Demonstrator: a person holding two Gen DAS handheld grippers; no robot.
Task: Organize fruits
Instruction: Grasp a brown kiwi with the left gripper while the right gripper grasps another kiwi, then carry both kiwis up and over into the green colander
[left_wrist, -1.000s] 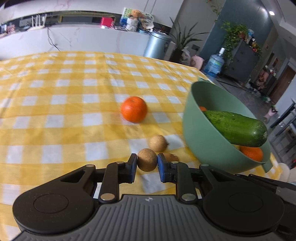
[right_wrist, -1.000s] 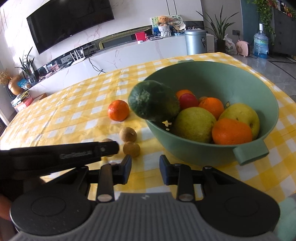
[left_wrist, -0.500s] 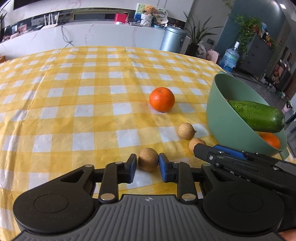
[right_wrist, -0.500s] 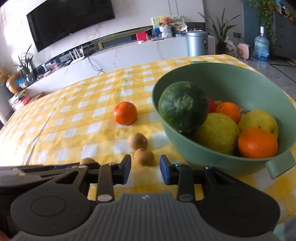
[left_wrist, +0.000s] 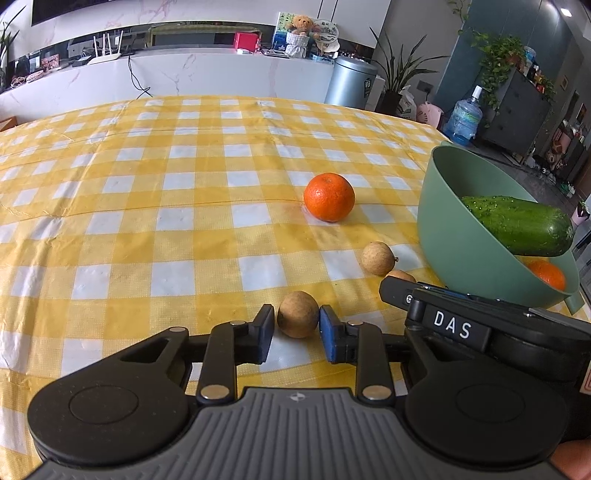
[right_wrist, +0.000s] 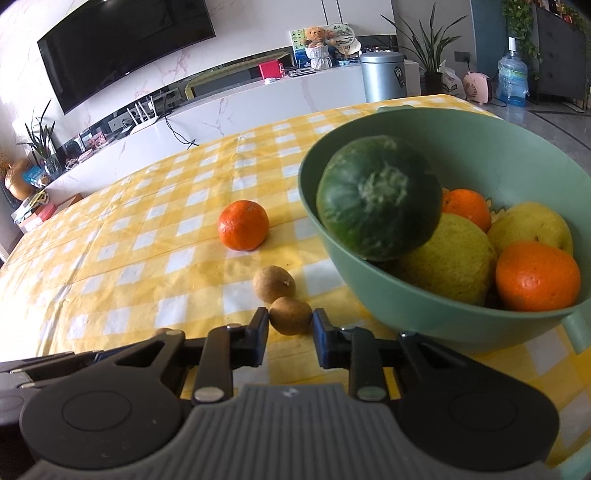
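Three small brown longans and an orange tangerine (left_wrist: 329, 196) lie on the yellow checked tablecloth beside a green bowl (left_wrist: 454, 236). My left gripper (left_wrist: 297, 326) is open, its pads on either side of one longan (left_wrist: 297, 318) that rests on the cloth. My right gripper (right_wrist: 290, 323) is open around another longan (right_wrist: 290, 315); the third longan (right_wrist: 273, 283) lies just beyond it. The bowl (right_wrist: 436, 314) holds a cucumber (right_wrist: 376, 197), pears and tangerines. The tangerine on the cloth also shows in the right wrist view (right_wrist: 243, 225).
The right gripper's body (left_wrist: 480, 325) crosses the left wrist view on the right, covering part of a longan (left_wrist: 400, 276). The left gripper's body (right_wrist: 55, 363) shows at the lower left of the right wrist view. The bowl stands near the table's right edge.
My left gripper pulled back left from the bowl and let its longan down onto the cloth, pads now slightly apart. My right gripper moved forward until a longan sits between its open fingers.
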